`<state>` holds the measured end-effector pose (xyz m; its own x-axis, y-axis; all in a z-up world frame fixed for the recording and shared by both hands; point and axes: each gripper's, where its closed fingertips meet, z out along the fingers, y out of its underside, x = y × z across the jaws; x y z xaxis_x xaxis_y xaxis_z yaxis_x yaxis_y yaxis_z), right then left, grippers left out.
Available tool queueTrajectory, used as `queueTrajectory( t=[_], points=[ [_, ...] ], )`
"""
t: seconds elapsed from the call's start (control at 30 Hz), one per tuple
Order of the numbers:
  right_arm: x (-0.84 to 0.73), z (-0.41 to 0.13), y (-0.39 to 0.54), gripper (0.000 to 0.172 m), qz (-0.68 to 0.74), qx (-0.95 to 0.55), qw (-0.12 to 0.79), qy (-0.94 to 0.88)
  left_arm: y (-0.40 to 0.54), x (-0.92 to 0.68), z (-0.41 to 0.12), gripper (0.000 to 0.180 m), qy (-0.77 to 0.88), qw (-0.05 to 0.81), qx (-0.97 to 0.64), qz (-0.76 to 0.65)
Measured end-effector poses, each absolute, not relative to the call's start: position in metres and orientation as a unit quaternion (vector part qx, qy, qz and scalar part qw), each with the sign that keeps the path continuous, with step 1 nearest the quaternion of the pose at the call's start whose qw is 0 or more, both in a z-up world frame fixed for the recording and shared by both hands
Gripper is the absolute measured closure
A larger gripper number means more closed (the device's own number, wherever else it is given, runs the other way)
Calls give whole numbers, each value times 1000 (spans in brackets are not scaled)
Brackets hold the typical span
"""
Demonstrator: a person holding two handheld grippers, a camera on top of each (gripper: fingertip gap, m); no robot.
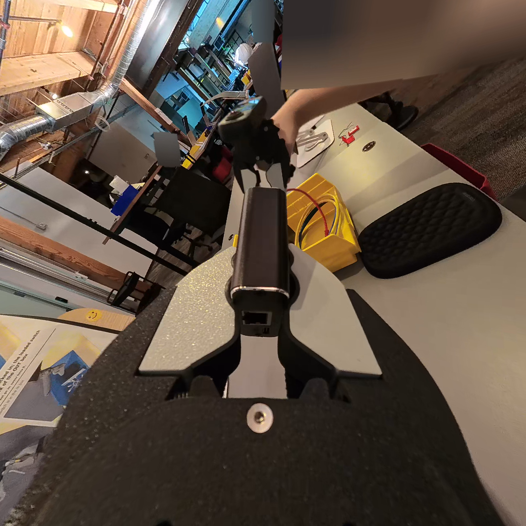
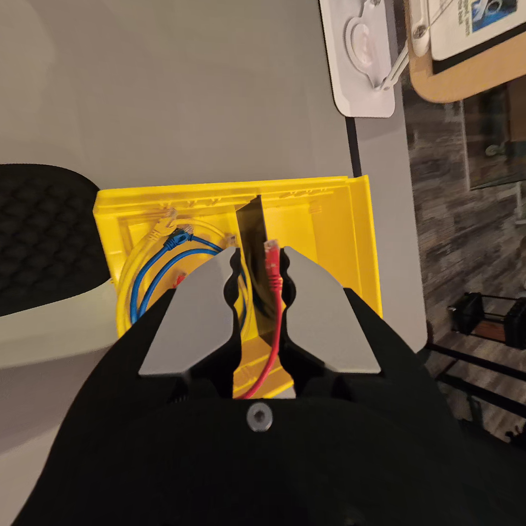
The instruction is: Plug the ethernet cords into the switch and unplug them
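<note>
My left gripper (image 1: 263,254) is shut on a black switch (image 1: 262,225) and holds it lengthwise, tilted up above the table, with one port (image 1: 255,318) facing the camera. My right gripper (image 2: 260,250) is open over a yellow bin (image 2: 336,256). A red ethernet plug (image 2: 272,264) lies against its right pad, with a clear gap to the left finger (image 2: 199,299). The red cord (image 2: 270,355) runs back between the fingers. In the left wrist view, the right gripper (image 1: 263,172) hovers just past the switch's far end, and the red cord (image 1: 314,206) droops into the bin (image 1: 333,253).
The bin has a dark divider (image 2: 252,227). Its left compartment holds coiled blue (image 2: 159,264) and yellow (image 2: 142,250) cords. A black padded rest (image 1: 427,227) lies beside the bin. A white stand base (image 2: 361,65) sits near the table's edge (image 2: 353,148). A person's hand (image 1: 287,122) holds the right gripper. My right fingertips sit around 30 cm from my left ones.
</note>
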<state>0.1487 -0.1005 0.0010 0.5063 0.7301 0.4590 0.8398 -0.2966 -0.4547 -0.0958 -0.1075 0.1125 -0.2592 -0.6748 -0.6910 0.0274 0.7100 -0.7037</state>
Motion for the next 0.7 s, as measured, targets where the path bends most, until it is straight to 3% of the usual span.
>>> queueTrajectory(
  t=[0.17,0.33,0.47,0.63,0.7],
  points=[
    [148,3,-114,146,-34,-828,305,-469,-109,-96,110,154,736,564,-221,-303],
    [219,4,-95,154,-161,-854,353,-346,-110,-96,109,154,739,561,-222,-299],
    [262,-42,-109,149,-183,-930,269,-170,-108,-95,105,154,745,559,-231,-281],
    [210,-56,-129,151,-213,-820,314,-429,-109,-93,102,154,750,556,-225,-279],
    [210,-63,-134,148,-250,-791,293,-476,-108,-91,101,154,751,552,-228,-281]
  ],
)
